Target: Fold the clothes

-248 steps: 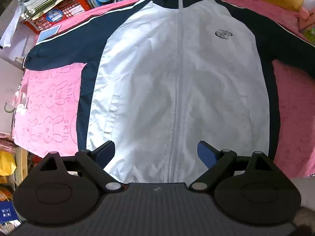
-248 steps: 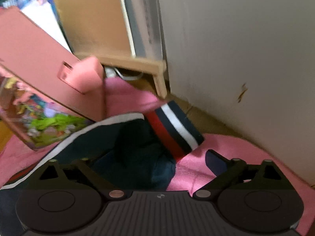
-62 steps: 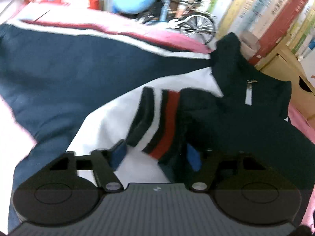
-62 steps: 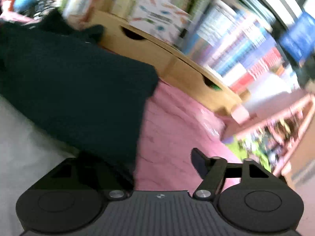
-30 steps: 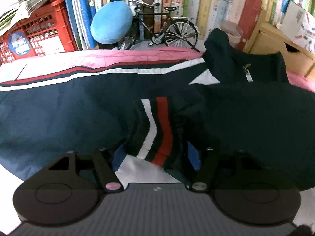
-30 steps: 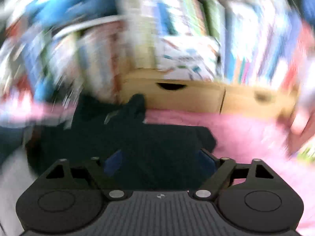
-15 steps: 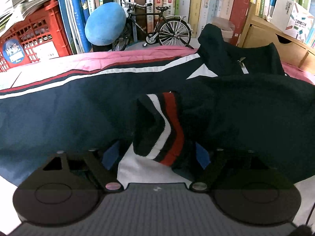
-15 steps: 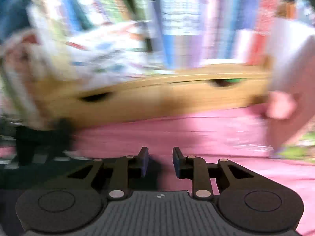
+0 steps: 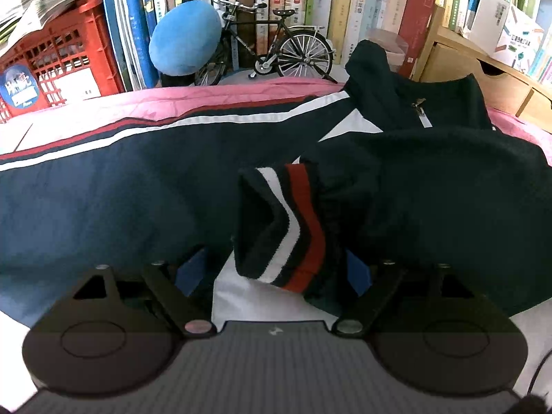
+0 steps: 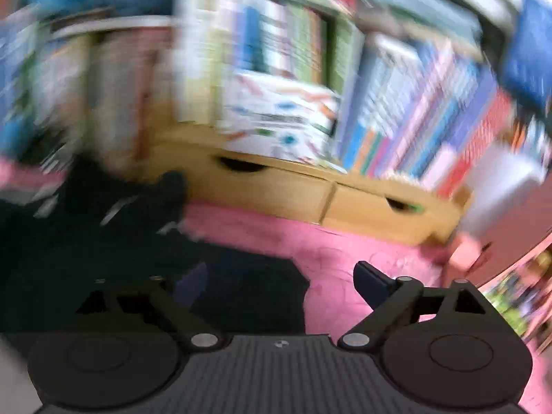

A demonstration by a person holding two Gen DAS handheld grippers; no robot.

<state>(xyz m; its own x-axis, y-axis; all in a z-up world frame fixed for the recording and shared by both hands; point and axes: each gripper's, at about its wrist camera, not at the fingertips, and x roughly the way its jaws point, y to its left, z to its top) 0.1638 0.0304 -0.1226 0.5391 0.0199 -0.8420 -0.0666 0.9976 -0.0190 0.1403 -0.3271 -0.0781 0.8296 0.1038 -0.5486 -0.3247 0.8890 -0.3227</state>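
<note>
**A:** Where is the jacket (image 9: 103, 200)?

**B:** Spread over the pink blanket (image 9: 138, 103), in front of a row of books (image 9: 345, 7). One navy sleeve with a white and a red stripe runs across the left. The other sleeve (image 9: 431, 200) is folded in over the white front panel, with its striped cuff (image 9: 283, 227) bent and lying on the white cloth. The dark collar (image 9: 414, 103) stands at the back, its zip pull showing.

**A:** And the left gripper (image 9: 272, 272)?

**B:** Its jaws are opening. The cuff sits between the two blue pads, and neither pad presses on it; there is a gap on each side.

**A:** The right gripper (image 10: 279, 283)?

**B:** That view is badly blurred. Its jaws are opening too and stand wide. The left finger lies over dark jacket cloth, the right one over bare pink blanket, and the edge of the folded cloth runs between them. Nothing is pinched.

**A:** What else is around?

**B:** Behind the jacket in the left view, a model bicycle (image 9: 269, 48), a blue plush ball (image 9: 186, 38) leaning against the books, and a red crate (image 9: 62, 65) at the left. A wooden drawer unit (image 10: 310, 193) stands at the far edge of the blanket, with a white patterned box (image 10: 279, 117) on top.
</note>
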